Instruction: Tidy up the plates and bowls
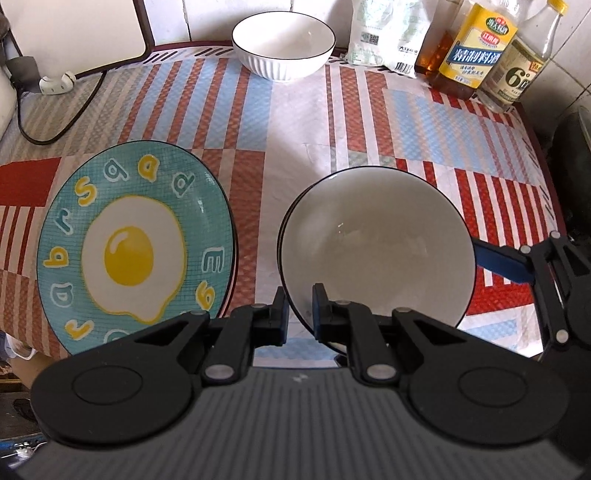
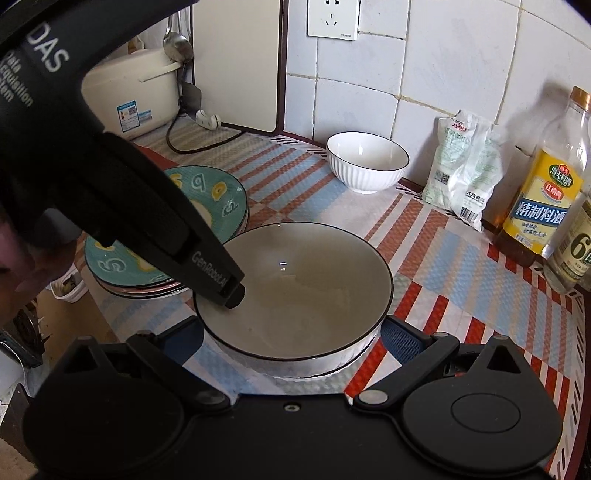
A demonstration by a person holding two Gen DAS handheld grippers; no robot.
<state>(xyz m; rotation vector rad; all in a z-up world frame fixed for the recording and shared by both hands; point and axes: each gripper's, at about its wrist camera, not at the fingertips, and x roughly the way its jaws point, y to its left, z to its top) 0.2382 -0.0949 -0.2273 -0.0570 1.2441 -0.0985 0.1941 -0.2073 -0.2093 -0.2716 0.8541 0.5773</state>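
Observation:
A wide white bowl with a dark rim [image 1: 380,251] [image 2: 306,288] sits on the checked tablecloth near the front edge. My left gripper [image 1: 298,314] is shut on its near-left rim, one finger inside and one outside; it shows from the side in the right wrist view [image 2: 231,295]. My right gripper [image 2: 291,341] is open, its blue-padded fingers on either side of the bowl, apart from it. A teal fried-egg plate [image 1: 136,247] [image 2: 218,199] tops a stack of plates to the left. A small ribbed white bowl [image 1: 283,46] [image 2: 367,162] stands at the back.
Oil and vinegar bottles [image 1: 476,48] [image 2: 546,206] and a white bag [image 2: 461,166] line the back right wall. A rice cooker [image 2: 136,96], its cord [image 1: 62,122] and a white board [image 1: 74,33] stand at the back left. The table edge [image 1: 539,140] runs along the right.

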